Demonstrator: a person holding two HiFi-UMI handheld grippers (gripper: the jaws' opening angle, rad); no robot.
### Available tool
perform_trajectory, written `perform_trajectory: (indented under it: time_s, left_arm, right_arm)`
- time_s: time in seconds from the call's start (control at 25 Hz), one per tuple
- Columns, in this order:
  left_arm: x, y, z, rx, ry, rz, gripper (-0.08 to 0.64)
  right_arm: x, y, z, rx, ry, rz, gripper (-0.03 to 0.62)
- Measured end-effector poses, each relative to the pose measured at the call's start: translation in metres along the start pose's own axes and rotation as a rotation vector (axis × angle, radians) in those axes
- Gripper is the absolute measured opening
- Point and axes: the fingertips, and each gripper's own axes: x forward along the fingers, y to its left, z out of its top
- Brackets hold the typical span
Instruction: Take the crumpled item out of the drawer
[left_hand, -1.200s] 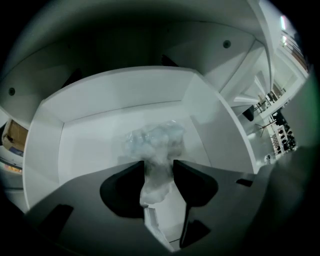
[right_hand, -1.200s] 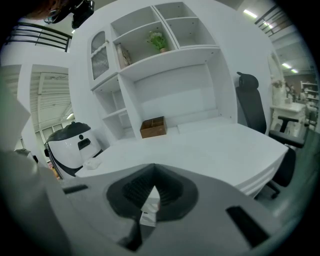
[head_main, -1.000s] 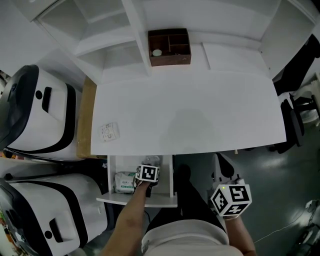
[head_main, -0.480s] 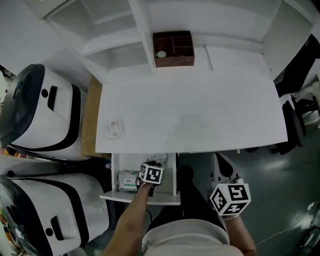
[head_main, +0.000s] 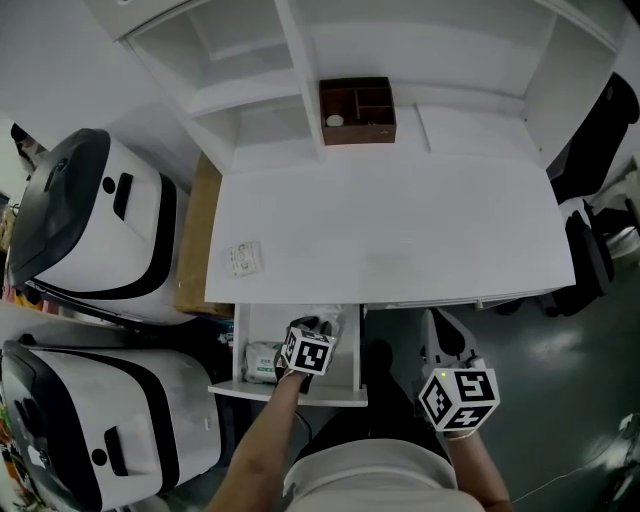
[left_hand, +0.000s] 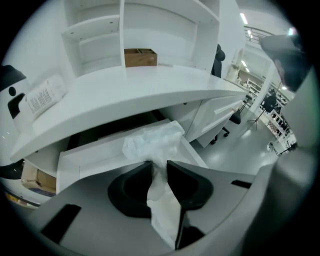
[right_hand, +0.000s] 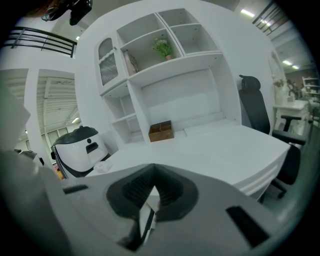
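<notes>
The drawer (head_main: 262, 322) stands pulled out under the white desk's (head_main: 400, 230) front edge. A crumpled, translucent white plastic item (left_hand: 152, 141) bulges over the drawer's right part, also seen as the crumpled item (head_main: 326, 319) in the head view. My left gripper (left_hand: 159, 169) is shut on its lower end, and a strip of the plastic trails back between the jaws. From above, the left gripper (head_main: 318, 330) sits over the drawer's right side. My right gripper (right_hand: 152, 186) is shut on nothing, held low to the right of the drawer as the right gripper (head_main: 447, 350).
A white packet (head_main: 262, 359) lies at the drawer's left. On the desk are a small printed card (head_main: 243, 259) and, at the back, a brown wooden organizer (head_main: 357, 110). Two big white-and-black machines (head_main: 100, 220) stand left; an office chair (head_main: 590, 250) stands right.
The head view has swung a little, shifting the desk in the picture. My left gripper has stayed at the crumpled item over the drawer. The right gripper has not moved.
</notes>
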Motion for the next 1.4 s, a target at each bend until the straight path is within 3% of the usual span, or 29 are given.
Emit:
perform_trajectory:
  time_s: [0.84,1.4]
  left_arm:
    - [-0.080,-0.021,0.022,0.042,-0.181,0.005,0.081]
    - [-0.158,-0.022,0.073,0.048,-0.413,0.041,0.081]
  right_arm:
    - [-0.034,0.036,0.001,-0.017,-0.062,0.027,0.002]
    - [-0.050,0.048,0.001,-0.022,-0.091,0.057,0.002]
